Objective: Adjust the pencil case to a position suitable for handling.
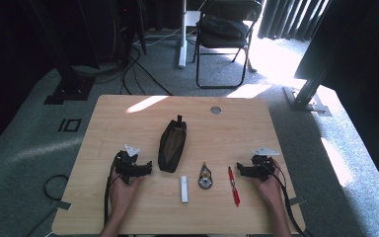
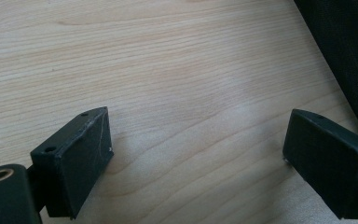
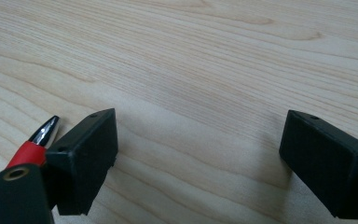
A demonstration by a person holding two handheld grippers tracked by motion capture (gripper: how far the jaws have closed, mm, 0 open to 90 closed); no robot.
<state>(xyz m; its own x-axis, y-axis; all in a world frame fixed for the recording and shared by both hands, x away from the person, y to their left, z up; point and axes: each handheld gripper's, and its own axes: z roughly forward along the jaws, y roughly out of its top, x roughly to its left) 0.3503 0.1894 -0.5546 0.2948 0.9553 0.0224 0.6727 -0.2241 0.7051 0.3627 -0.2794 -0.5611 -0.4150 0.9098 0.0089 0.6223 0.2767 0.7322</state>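
surface (image 1: 128, 207): we rest both tools on it | pouch (image 1: 172, 144): just right of our left hand-held gripper (image 1: 148, 167), apart | left hand-held gripper: released, bare wood between jaws | right hand-held gripper (image 1: 240, 171): released, grasping nothing | pen (image 1: 233, 185): just left of it, tip beside its left jaw

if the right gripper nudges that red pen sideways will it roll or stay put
The red pen looks slim and round, lying flat on the smooth wooden table, so a sideways nudge would probably roll it. It seems stiff and light, so it should slide easily. Its tapered shiny tip could slip from the jaws.
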